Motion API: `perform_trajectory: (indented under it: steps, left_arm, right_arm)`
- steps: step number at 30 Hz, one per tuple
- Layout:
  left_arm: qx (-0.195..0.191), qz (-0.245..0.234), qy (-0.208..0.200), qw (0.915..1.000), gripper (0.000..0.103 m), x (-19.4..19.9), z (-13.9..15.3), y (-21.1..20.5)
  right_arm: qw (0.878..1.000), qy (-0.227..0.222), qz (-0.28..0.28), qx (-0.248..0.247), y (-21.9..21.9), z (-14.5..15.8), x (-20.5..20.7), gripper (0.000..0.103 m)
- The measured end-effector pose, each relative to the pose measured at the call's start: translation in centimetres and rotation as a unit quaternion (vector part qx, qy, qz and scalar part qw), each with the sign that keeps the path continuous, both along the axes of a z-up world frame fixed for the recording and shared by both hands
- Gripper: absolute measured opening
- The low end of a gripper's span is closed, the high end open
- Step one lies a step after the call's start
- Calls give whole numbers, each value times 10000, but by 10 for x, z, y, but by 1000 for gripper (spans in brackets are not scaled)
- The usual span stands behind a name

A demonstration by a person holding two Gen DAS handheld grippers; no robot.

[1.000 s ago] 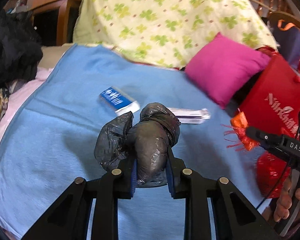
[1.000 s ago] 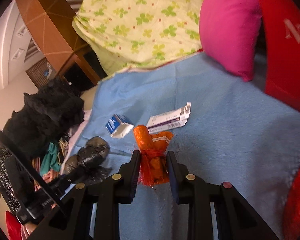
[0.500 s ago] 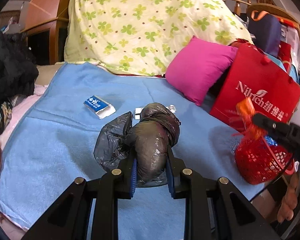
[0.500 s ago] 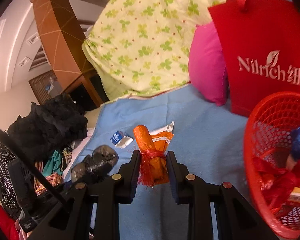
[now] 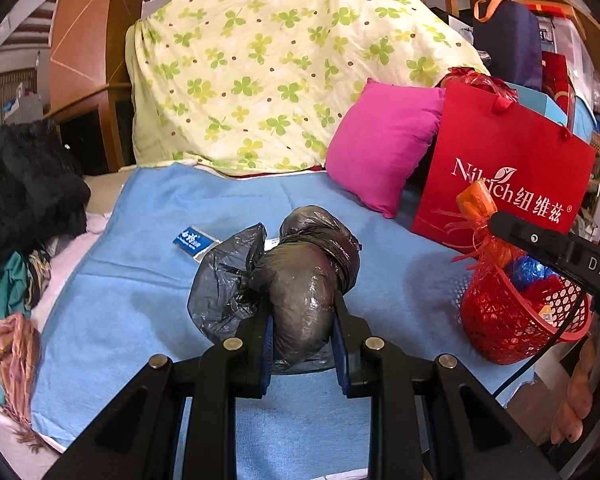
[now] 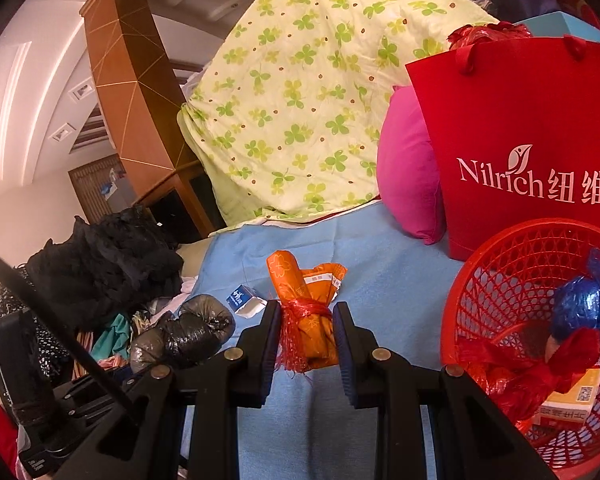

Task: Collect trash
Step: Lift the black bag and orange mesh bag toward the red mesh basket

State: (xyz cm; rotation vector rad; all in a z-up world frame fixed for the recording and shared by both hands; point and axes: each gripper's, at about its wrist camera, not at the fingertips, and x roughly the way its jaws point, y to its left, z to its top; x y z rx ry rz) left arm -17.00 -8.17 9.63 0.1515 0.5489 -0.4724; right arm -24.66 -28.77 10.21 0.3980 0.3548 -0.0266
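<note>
On the blue bed blanket [image 5: 140,300], a red bag [image 6: 512,140] reads "Nilrich"; left gripper [image 5: 302,344] jaws clamp a black bag bundle [image 5: 304,280], right gripper [image 6: 306,340] jaws an orange packet [image 6: 304,300] beside the basket [image 6: 500,256].

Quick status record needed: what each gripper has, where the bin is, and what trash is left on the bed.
left gripper: shut on black bag bundle
right gripper: shut on orange packet, tied with red string
red basket: on the blue blanket at the right edge, in front of the red gift bag
basket contents: blue wrapper, red plastic, a small carton
left on blanket: blue-and-white box
</note>
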Motion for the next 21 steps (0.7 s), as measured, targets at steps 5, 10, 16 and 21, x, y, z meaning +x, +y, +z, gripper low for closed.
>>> perform_trajectory:
  steps: [5, 10, 16, 21]
  left_arm:
    - [116, 23, -108, 9999, 26, -5, 4, -10]
    - [215, 49, -203, 9996, 26, -10, 7, -18]
    - [302, 7, -290, 9991, 26, -17, 11, -27]
    - [344, -32, -340, 9988, 26, -22, 15, -32]
  right_arm:
    - [10000, -54, 37, 43, -3, 0, -1, 29]
    - [9999, -133, 17, 98, -8, 0, -9, 29]
    - [9996, -203, -42, 174, -12, 0, -17, 29]
    - [9995, -229, -64, 202, -16, 1, -20, 29]
